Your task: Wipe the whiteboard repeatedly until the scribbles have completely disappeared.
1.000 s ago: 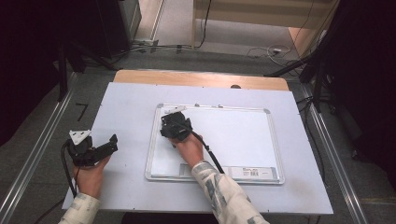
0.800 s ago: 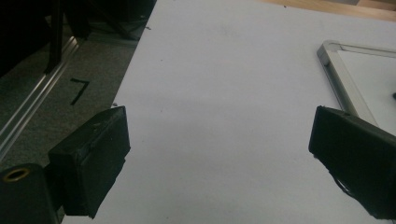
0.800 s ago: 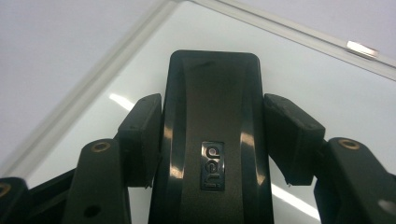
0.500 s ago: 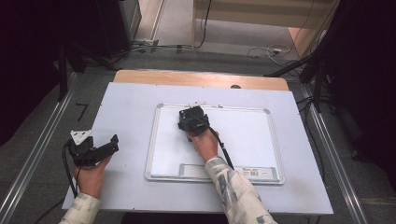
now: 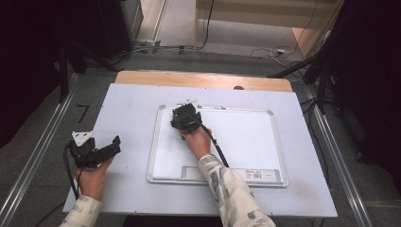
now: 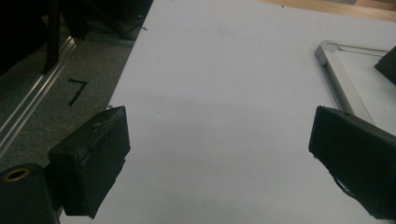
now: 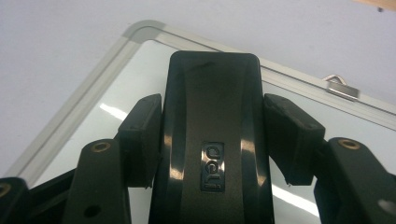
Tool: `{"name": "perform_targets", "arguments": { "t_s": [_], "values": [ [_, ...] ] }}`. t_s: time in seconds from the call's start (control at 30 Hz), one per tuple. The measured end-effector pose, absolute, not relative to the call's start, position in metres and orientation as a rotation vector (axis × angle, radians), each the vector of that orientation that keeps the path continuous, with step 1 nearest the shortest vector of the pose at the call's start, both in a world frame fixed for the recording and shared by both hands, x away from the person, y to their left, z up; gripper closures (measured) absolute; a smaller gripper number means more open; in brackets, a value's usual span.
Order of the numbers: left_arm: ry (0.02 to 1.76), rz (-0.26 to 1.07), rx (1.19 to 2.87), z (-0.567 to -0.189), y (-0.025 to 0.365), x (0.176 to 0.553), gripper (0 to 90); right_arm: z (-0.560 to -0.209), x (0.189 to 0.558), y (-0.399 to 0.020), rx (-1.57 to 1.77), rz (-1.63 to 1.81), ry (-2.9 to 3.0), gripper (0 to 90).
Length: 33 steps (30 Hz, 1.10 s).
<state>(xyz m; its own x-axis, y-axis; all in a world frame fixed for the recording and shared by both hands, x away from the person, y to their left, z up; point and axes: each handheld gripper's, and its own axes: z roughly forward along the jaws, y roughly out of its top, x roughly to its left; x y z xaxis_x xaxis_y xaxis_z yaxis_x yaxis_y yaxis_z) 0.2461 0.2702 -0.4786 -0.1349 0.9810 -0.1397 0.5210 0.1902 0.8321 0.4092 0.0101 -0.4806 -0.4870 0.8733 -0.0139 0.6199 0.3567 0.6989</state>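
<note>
Two black two-jaw grippers were in use, one per hand. One white rectangular whiteboard with a silver metal frame lay flat on the pale table top. One glossy black plastic board eraser was clamped between the jaws of the right gripper and sat on the board's surface near its upper left corner. One small metal hanging clip showed on the frame's far edge. The left gripper, jaws wide apart and holding nothing, rested on the table well left of the board.
</note>
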Motion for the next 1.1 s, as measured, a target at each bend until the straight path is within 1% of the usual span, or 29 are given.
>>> {"name": "perform_targets", "arguments": {
  "t_s": [0.27, 0.53, 0.6, 0.77, 0.9, 1.1],
  "values": [
    [1.763, 0.824, 1.413, -0.479, 0.271, 0.245, 5.9, -0.481, 0.398, 0.019, 1.26, 0.913, 2.273, 38.7],
    [1.765, 0.827, 1.414, -0.479, 0.271, 0.246, 5.9, -0.483, 0.369, 0.019, 1.199, 0.943, 2.309, 38.8],
    [1.763, 0.826, 1.42, -0.479, 0.271, 0.246, 5.9, -0.484, 0.358, 0.017, 1.18, 0.949, 2.316, 38.8],
    [1.765, 0.823, 1.424, -0.48, 0.27, 0.247, 5.9, -0.484, 0.343, 0.01, 1.153, 0.961, 2.333, 38.8],
    [1.767, 0.822, 1.422, -0.48, 0.27, 0.247, 5.9, -0.484, 0.341, 0.005, 1.155, 0.964, 2.336, 38.8],
    [1.772, 0.817, 1.418, -0.48, 0.271, 0.247, 5.9, -0.483, 0.353, -0.008, 1.19, 0.955, 2.322, 38.8]
  ]
}}
